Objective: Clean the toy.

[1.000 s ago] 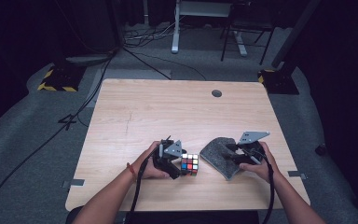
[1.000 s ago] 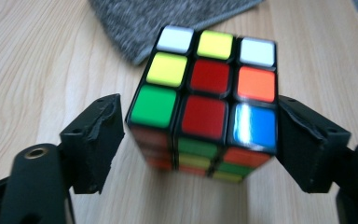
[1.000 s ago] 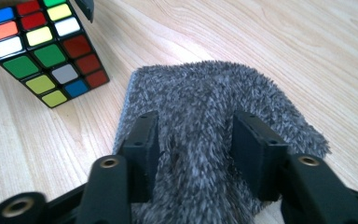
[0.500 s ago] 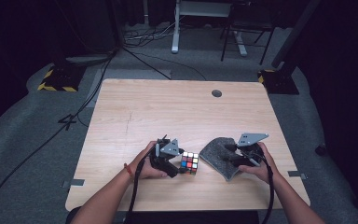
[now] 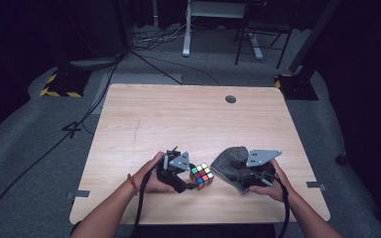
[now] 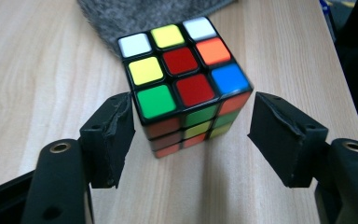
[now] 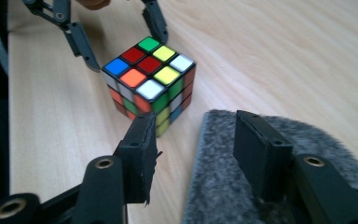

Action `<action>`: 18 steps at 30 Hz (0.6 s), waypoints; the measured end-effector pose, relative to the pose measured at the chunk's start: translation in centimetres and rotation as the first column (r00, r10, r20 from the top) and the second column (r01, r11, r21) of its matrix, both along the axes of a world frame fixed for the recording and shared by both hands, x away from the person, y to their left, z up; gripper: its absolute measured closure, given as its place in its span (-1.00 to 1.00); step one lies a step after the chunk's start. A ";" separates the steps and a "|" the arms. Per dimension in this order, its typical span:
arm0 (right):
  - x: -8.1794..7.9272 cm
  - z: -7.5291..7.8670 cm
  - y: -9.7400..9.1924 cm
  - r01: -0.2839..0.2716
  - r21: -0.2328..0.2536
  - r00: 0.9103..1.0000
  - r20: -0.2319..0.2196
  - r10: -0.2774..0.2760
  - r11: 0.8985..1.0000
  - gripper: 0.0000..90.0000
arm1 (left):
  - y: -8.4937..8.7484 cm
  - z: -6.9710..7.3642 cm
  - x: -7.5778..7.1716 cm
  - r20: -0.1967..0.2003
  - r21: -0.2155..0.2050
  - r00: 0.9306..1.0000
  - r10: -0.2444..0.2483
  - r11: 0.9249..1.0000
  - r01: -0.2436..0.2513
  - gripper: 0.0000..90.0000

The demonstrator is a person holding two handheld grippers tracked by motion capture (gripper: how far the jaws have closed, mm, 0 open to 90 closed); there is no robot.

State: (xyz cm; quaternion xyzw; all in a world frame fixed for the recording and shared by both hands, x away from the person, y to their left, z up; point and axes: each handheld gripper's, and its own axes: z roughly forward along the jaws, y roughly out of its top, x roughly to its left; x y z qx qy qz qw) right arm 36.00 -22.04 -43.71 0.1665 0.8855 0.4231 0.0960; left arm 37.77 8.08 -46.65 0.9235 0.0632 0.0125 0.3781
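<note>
A scrambled Rubik's cube [image 5: 202,175] [image 6: 182,74] [image 7: 149,79] sits on the wooden table [image 5: 178,119] near its front edge. My left gripper [image 5: 187,179] [image 6: 193,100] has just been closing, and its fingertips [image 6: 123,107] now touch the two sides of the cube's near end. Right of the cube lies a grey fuzzy cloth [image 5: 230,157] [image 6: 154,14] [image 7: 223,186]. My right gripper [image 5: 239,177] [image 7: 193,135] hovers over the cloth's left edge with its jaws apart. One pad is above the fabric and the other above bare wood.
A round cable hole [image 5: 230,99] sits near the table's far edge. Bare wood stretches across the middle and back. The person's forearms [image 5: 114,208] enter from the front edge. Cables and desk legs [image 5: 186,29] stand on the dark floor behind the table.
The left gripper's jaws have drawn in against the cube, which stays in place. The right gripper has shifted slightly nearer and to the left over the grey cloth.
</note>
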 end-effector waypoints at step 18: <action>-1.5 -2.4 2.0 -0.080 -0.036 0.997 -0.022 0.079 0.996 0.28 | 0.1 1.2 0.3 0.036 -0.039 0.999 0.008 0.999 -0.006 -0.47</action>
